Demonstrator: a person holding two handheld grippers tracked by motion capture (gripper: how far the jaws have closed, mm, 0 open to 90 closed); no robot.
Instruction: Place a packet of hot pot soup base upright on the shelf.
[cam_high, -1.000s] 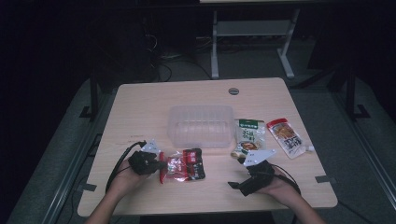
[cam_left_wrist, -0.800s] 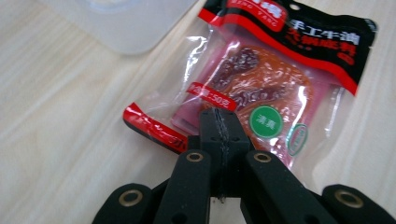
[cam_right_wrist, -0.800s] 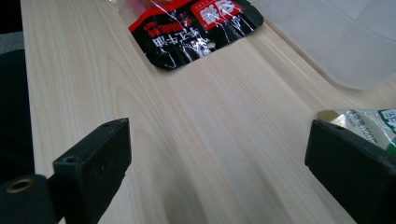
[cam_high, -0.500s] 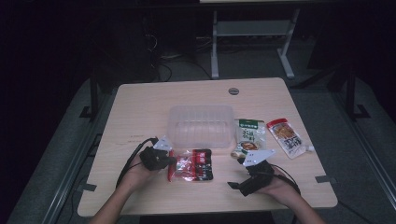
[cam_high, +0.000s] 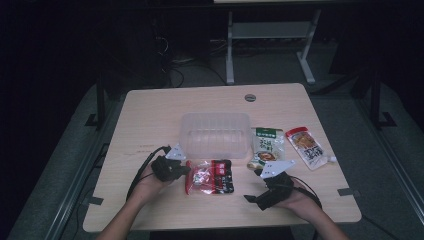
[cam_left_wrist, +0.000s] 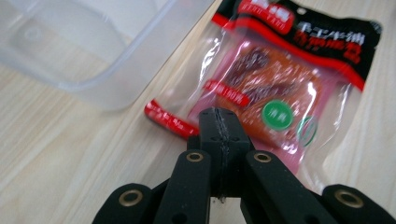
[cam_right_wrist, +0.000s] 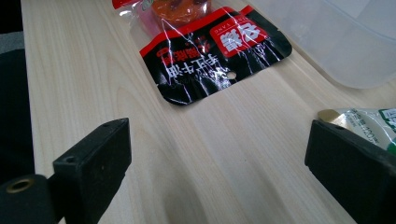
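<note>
Left tongs (cam_left_wrist: 218, 122) pressed tight together, no gap, clamped on the near clear edge of the red pouch (cam_left_wrist: 275, 88). The film actually between the pads is hidden by the jaws, so depth of bite can't be read. Pouch top is cut off by the frame edge in the left gripper view; print on it too blurred to read. In the high view the left tongs (cam_high: 184, 171) sit at the pouch's (cam_high: 211, 176) left end, pouch lying flat on the worktop (cam_high: 150, 115), just in front of the tub (cam_high: 215, 134).

Right tongs (cam_right_wrist: 219, 154) wide open, nothing between them, bare wood underneath. In the high view the right tongs (cam_high: 254, 198) are dark against the hand, fingertips hard to pick out, near the front edge, apart from the pouch.

Tub: clear plastic, centre of worktop, nothing inside as far as the high view shows; walls see-through, wood visible through the bottom. Only a corner of it (cam_left_wrist: 84, 42) shows in the left gripper view, rest cut off.

Right of tub: green pouch (cam_high: 267, 146) touching or nearly touching its right wall, can't tell which. Orange pouch (cam_high: 306, 148) further right, tilted. Both flat on wood, outside the tub. Room behind is too dark to make out.
</note>
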